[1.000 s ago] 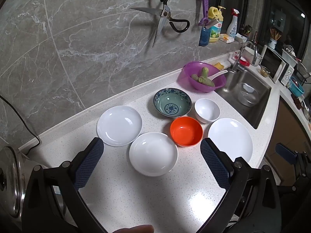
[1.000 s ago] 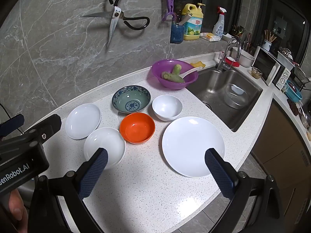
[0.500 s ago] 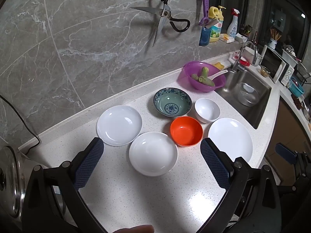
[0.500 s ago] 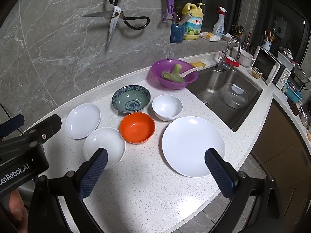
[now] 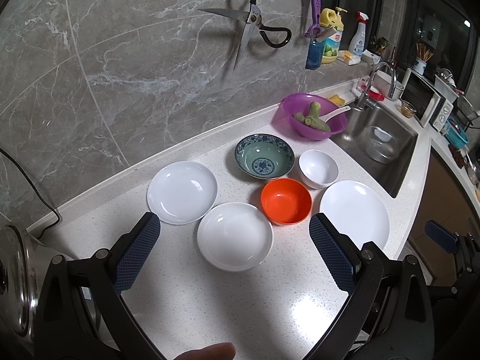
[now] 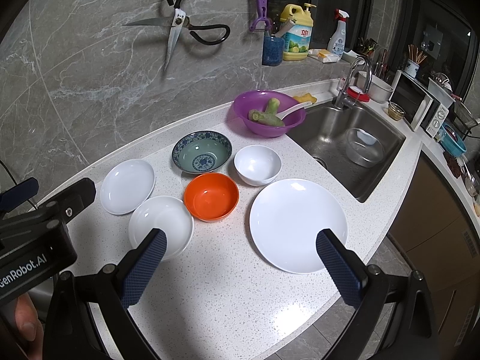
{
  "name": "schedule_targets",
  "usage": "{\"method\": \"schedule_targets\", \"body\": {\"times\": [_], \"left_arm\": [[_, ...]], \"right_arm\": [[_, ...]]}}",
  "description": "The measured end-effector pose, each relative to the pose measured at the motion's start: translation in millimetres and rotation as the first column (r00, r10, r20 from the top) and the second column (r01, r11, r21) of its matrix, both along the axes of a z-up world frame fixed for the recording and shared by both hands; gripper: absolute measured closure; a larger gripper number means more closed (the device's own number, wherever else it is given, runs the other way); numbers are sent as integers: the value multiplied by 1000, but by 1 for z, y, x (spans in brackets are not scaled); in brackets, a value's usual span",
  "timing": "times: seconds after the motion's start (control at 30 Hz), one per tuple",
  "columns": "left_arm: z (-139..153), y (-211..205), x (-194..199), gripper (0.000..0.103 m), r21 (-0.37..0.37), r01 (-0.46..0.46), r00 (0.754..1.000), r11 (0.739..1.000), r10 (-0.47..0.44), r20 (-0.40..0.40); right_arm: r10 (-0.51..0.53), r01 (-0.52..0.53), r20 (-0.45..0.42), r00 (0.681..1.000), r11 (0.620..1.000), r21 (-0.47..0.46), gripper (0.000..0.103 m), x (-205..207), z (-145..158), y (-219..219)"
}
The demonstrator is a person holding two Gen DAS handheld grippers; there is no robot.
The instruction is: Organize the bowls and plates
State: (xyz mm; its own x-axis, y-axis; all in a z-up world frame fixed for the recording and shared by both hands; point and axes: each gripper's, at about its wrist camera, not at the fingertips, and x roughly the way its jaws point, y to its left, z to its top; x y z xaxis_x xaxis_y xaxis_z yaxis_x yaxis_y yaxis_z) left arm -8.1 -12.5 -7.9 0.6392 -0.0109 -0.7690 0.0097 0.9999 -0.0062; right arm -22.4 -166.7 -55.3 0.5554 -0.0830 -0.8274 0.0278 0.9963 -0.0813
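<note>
Nothing has been stacked yet; the task is judged to be at its opening, approach step.

Six pieces are laid out separately on the white tabletop (image 6: 228, 288). Two small white plates sit toward the left: the rear small plate (image 5: 182, 192) nearer the wall, the front small plate (image 5: 235, 235) nearer the edge. The large white plate (image 6: 298, 224) lies to the right, near the sink (image 6: 345, 138). Three bowls are grouped in the middle: a patterned blue-green bowl (image 6: 202, 155) at the back, a white bowl (image 6: 257, 165) beside it, an orange bowl (image 6: 211, 195) in front of both. All stand upright and empty.

The left gripper (image 5: 234, 244) is held above the tabletop with its jaws spread wide, nothing between them; the front small plate is framed in the gap. The right gripper (image 6: 241, 253) is likewise released and empty, hovering between the front small plate and the large plate.

A purple basin (image 6: 269, 113) with green vegetable pieces is taken as not part of the set.

Next move, as judged: one small plate is to be lifted by its rim and set on the other. The rims are thin and lie flat, so a low, angled pinch would be needed.
</note>
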Motion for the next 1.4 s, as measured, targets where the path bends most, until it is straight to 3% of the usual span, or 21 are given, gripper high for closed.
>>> {"method": "schedule_targets", "body": {"times": [0.3, 0.43, 0.5, 0.57, 0.67, 0.73, 0.8, 0.83, 0.9, 1.0, 1.07, 1.1, 1.23, 1.3, 1.4], "left_arm": [[-29, -13, -10, 2, -33, 69, 998, 997, -69, -7], [-74, -12, -23, 3, -163, 113, 988, 980, -128, -87], [-103, -7, -26, 3, -253, 77, 979, 964, -122, -166], [-133, -13, -33, 3, -276, 67, 968, 959, -129, -215], [-156, -30, -43, 2, -279, 128, 963, 952, -186, -194], [-180, -43, -39, 2, -313, 99, 938, 944, -194, -286], [-198, -51, -30, 3, -346, -19, 922, 938, -117, -368], [-202, -54, -28, 3, -351, -57, 931, 935, -78, -358], [-207, -69, -16, 4, -324, -99, 944, 941, -15, -330], [-220, -92, 4, 4, -325, -142, 947, 935, 33, -318], [-228, -103, 13, 6, -359, -160, 950, 919, 46, -308], [-233, -109, 18, 12, -373, -161, 949, 914, 39, -314], [-248, -125, 41, 27, -385, -130, 949, 914, 2, -315], [-257, -129, 52, 28, -441, -122, 947, 889, -28, -320], [-266, -127, 66, 28, -471, -123, 939, 873, -52, -340]], "right_arm": [[47, -47, -9, 999, 998, 36, 1, -5, -10, -12], [94, -93, -2, 996, 994, 57, 5, -19, -28, -50], [106, -107, 10, 994, 991, 85, 8, -25, -38, -80], [106, -106, 13, 994, 990, 88, 9, -26, -46, -104], [91, -95, 45, 995, 988, 121, 12, -22, -54, -148], [73, -84, 71, 995, 982, 169, 12, -13, -59, -176], [72, -90, 73, 995, 958, 272, 12, 3, -70, -210], [73, -84, 47, 996, 943, 322, 13, 14, -78, -225], [87, -73, -13, 996, 899, 431, 31, 39, -96, -256], [155, -97, -52, 987, 810, 578, 32, 71, -122, -293], [207, -96, -104, 973, 768, 633, 32, 90, -140, -308], [247, -112, -114, 962, 742, 662, 32, 100, -149, -314], [314, -122, -143, 939, 689, 715, 32, 124, -175, -331], [335, -118, -165, 928, 683, 720, 32, 135, -188, -338], [389, -130, -180, 904, 649, 750, 32, 146, -204, -344]]}}
